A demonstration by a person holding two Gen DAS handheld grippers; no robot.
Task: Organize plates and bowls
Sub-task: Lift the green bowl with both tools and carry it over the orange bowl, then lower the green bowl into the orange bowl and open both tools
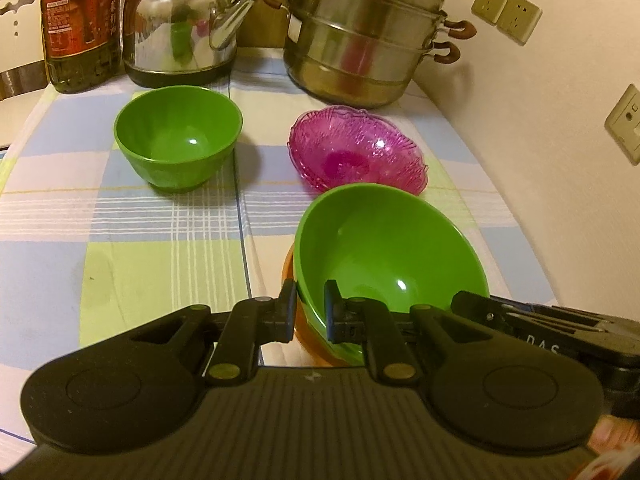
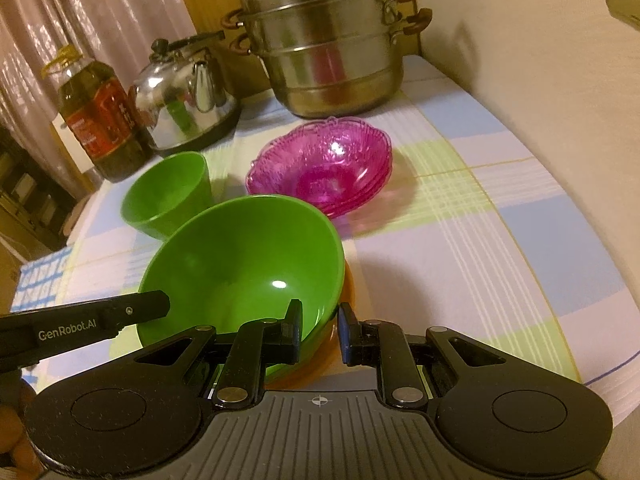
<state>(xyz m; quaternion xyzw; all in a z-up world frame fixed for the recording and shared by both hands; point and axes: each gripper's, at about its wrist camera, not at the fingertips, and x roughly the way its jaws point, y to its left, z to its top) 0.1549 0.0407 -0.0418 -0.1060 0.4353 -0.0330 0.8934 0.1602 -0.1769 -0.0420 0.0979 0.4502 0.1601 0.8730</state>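
Now, notes from both wrist views:

Held load: large green plastic bowl nested in an orange bowl beneath it, only the orange rim showing; both sit low over the checked tablecloth, whether touching it I cannot tell.
Left gripper: jaws nearly together, pinching the stacked rims on the near-left side, one pad inside the green bowl, one outside the orange.
Right gripper: jaws narrow, pinching the same two rims on the near-right side.
Done, by my reading: pink ribbed glass dishes already stacked in one pile ahead; green and orange bowls already nested.
Left, by my reading: small green plastic bowl stands alone, well apart to the left; it probably wants joining to a stack once the held pair is set down.
Background: steel kettle, steel steamer pot, oil bottle at the back edge, untouched.
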